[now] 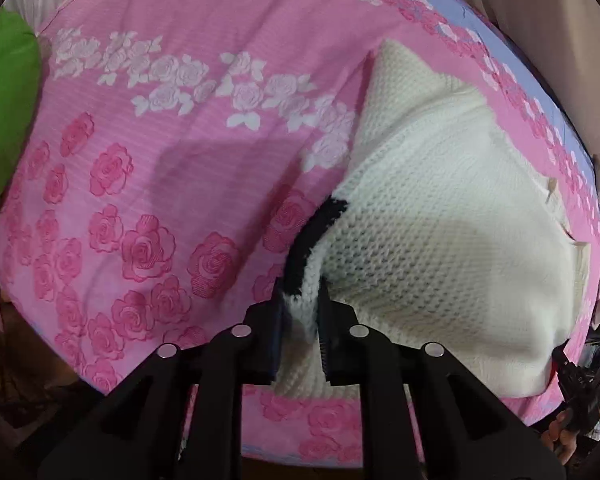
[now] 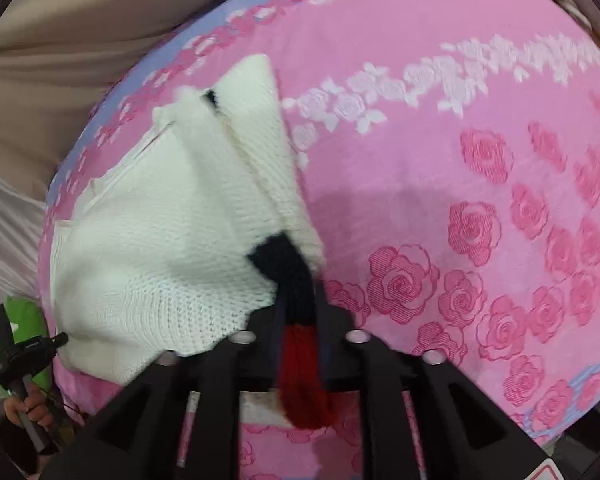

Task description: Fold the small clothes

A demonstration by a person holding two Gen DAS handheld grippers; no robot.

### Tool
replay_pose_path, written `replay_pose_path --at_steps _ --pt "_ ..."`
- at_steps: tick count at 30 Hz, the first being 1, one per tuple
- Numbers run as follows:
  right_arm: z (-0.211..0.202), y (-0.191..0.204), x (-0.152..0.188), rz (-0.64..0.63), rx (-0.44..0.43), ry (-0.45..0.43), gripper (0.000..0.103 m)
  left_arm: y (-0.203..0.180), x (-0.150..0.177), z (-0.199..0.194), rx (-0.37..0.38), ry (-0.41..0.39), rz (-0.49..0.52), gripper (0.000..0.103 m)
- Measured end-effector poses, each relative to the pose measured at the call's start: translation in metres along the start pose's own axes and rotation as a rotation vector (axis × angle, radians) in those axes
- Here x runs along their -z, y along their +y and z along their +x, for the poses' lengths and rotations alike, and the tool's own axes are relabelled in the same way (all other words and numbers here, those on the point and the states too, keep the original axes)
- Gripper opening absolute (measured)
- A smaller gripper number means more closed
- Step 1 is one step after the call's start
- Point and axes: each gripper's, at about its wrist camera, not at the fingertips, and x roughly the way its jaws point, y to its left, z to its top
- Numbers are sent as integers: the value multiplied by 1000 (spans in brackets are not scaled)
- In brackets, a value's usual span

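A small white knitted sweater point(image 1: 440, 216) with navy and red trim lies partly lifted on a pink rose-print bedsheet point(image 1: 160, 160). My left gripper point(image 1: 300, 312) is shut on the sweater's white edge beside a navy band point(image 1: 312, 236). In the right wrist view the sweater point(image 2: 172, 240) spreads to the left, and my right gripper point(image 2: 300, 320) is shut on its navy and red cuff point(image 2: 300, 360). Each gripper shows small at the edge of the other's view, the right one point(image 1: 572, 376) and the left one point(image 2: 24, 352), both holding the sweater's lower edge off the sheet.
A green cushion point(image 1: 4, 120) lies at the left edge of the bed. Beige fabric point(image 2: 80, 40) lies beyond the sheet's blue border. The sheet's front edge point(image 1: 320, 452) is just below my left gripper. A hand point(image 2: 32, 408) grips the left handle.
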Motion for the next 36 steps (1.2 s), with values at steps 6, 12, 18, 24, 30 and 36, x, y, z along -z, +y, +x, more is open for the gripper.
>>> replay_pose_path --at_steps 6,12,18,24,30,36 --pt "-29 55 -42 -196 42 -170 62 -33 -54 -46 24 -219 48 78" --pt "34 92 -86 -257 82 -102 61 -81 -99 30 69 -102 120 51" --pt "-35 110 -80 -232 -99 -285 7 -83 -93 -30 145 -243 104 12" --pt "-37 72 -129 -85 -146 -287 6 -63 -127 -22 159 -246 28 8" --pt "65 65 -123 -125 13 -85 6 -82 -128 44 1 -171 105 11" --pt "-4 47 -107 -1 -71 -218 49 -50 -112 2 70 -222 -8 79"
